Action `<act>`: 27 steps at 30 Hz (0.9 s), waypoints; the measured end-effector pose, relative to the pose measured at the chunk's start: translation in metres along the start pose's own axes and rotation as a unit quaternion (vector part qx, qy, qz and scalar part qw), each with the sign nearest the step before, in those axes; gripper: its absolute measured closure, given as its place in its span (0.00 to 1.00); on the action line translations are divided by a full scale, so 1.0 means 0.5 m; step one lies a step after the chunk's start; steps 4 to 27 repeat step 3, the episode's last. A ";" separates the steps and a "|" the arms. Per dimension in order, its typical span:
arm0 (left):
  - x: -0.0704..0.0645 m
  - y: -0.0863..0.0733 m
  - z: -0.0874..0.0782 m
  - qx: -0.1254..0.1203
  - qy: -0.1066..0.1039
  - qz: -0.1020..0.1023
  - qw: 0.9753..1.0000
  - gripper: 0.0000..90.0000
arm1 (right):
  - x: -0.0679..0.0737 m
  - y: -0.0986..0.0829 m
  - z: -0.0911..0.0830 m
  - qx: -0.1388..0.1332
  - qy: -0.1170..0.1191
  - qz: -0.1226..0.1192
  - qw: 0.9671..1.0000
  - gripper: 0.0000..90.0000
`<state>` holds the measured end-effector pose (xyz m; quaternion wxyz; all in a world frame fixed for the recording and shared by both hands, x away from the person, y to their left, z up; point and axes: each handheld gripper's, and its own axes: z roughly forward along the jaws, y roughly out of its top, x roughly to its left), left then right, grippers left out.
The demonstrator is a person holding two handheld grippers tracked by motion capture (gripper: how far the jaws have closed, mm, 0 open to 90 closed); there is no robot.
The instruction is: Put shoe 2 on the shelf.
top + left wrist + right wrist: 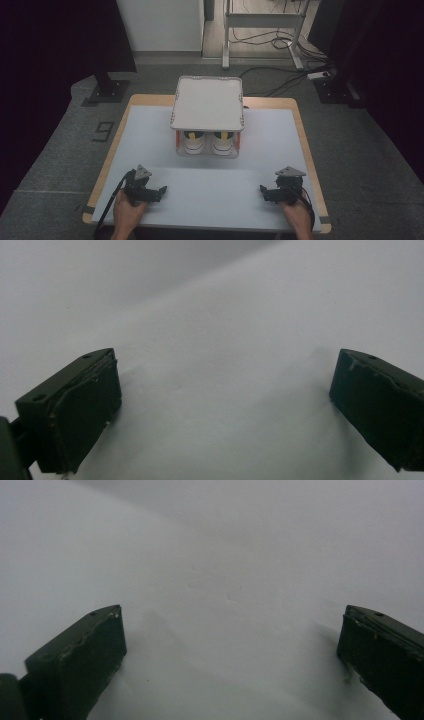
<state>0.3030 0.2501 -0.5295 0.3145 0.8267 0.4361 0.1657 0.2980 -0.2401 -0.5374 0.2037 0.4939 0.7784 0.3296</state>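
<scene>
High view: a two-tier rack [207, 107] is seen at the middle of the desk [150, 150], toward the far edge. Its top is formed by a flat, pale grey tray [208, 102] of rounded-rectangular outline with a low raised rim; the surface appears smooth and matt. The tray is carried on short orange-red posts [177, 138] at the corners. Beneath it, on the lower level, two white cups [194, 142] with yellow bands are set side by side, just apart from each other.

The desk is covered by a smooth, pale blue-white sheet, bordered by a light wooden edge [303, 135].

The left gripper [161, 190] is held by the left hand [128, 212] near the front left of the desk; the right gripper [264, 191] is held by the right hand [298, 216] near the front right. Both are well apart from the rack. Left and right gripper views: in each, the black, blocky jaws, scuffed at the edges, are seen wide apart over bare sheet, with nothing between them.
</scene>
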 end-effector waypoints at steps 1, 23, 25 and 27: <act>0.000 0.000 0.000 0.000 0.000 0.000 1.000 0.00 | 0.001 -0.001 0.000 -0.001 -0.001 0.000 1.000 0.00; 0.001 0.000 0.000 0.000 -0.001 -0.001 1.000 0.00 | 0.001 0.000 0.001 -0.002 -0.001 0.000 1.000 0.00; 0.001 0.000 0.000 0.000 -0.001 -0.001 1.000 0.00 | 0.001 0.000 0.001 -0.002 -0.001 0.000 1.000 0.00; 0.001 0.000 0.000 0.000 -0.001 -0.001 1.000 0.00 | 0.001 0.000 0.001 -0.002 -0.001 0.000 1.000 0.00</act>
